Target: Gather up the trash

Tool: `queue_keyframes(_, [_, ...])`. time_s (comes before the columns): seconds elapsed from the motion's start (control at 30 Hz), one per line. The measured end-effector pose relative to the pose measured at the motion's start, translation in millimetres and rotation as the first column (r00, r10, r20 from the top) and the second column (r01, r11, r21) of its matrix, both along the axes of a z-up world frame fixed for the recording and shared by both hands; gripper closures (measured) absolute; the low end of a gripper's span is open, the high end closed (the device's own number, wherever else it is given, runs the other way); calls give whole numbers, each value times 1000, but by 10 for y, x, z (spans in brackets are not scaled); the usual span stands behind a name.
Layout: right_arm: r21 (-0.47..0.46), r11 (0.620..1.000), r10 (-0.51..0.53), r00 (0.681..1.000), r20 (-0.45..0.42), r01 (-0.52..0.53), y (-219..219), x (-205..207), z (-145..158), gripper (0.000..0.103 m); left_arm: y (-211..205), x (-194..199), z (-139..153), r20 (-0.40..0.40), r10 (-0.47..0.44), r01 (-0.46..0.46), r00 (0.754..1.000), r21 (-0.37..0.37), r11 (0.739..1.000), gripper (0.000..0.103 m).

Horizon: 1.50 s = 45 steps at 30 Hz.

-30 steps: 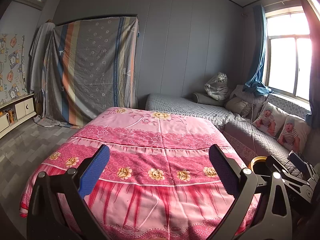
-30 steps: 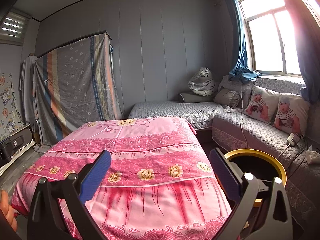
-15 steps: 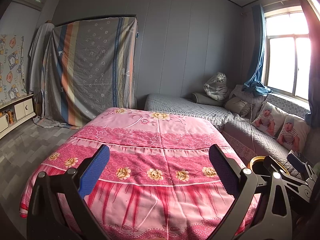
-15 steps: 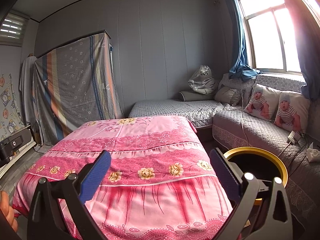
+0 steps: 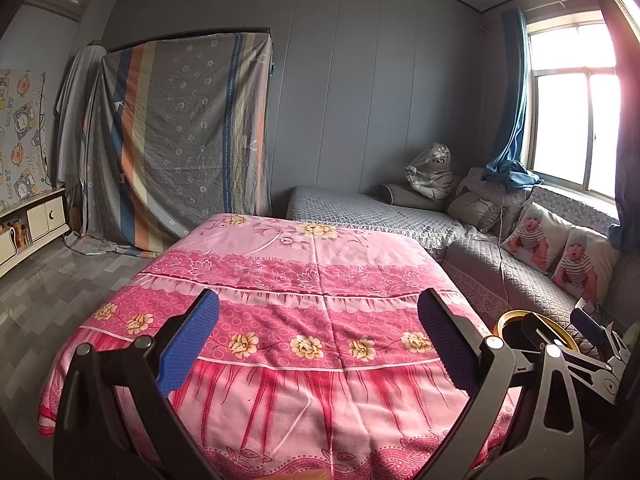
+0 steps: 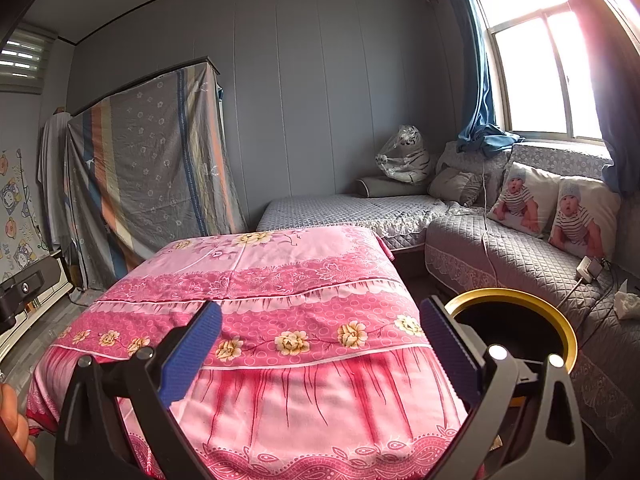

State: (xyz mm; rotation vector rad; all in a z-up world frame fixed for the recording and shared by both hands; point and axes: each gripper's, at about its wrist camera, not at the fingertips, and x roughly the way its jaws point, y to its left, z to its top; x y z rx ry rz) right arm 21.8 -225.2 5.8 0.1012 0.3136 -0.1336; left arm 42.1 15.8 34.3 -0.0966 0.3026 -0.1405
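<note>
My left gripper point(image 5: 318, 344) is open and empty, its blue pads point(image 5: 188, 344) spread over the near end of a table under a pink flowered cloth point(image 5: 320, 280). My right gripper point(image 6: 320, 348) is also open and empty above the same cloth point(image 6: 280, 280). A black bin with a yellow rim point(image 6: 508, 293) stands at the table's right corner, just behind the right finger. In the left wrist view the bin point(image 5: 505, 319) is partly hidden by the right gripper point(image 5: 560, 322). A crumpled white tissue point(image 6: 626, 304) lies on the grey sofa to the right.
A grey quilted corner sofa point(image 6: 500, 252) runs along the back and right, with two baby-print cushions point(image 6: 552, 208), a wrapped toy tiger point(image 6: 404, 156) and a charger with cable point(image 6: 588, 268). A striped sheet covers a wardrobe point(image 5: 180, 140) at back left. A hand point(image 6: 14, 420) shows at lower left.
Both views have drifted only slightly. The grippers stay open and empty, and nothing on the table or sofa has moved.
</note>
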Motion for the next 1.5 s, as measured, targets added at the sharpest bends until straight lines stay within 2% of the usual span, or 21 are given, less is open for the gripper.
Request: queue_keyframes(1.5, [13,1000,-3,1000,-14,3,-11,28,-17,7,31,76,-2,-18,-15,16,1000,5,1000,8])
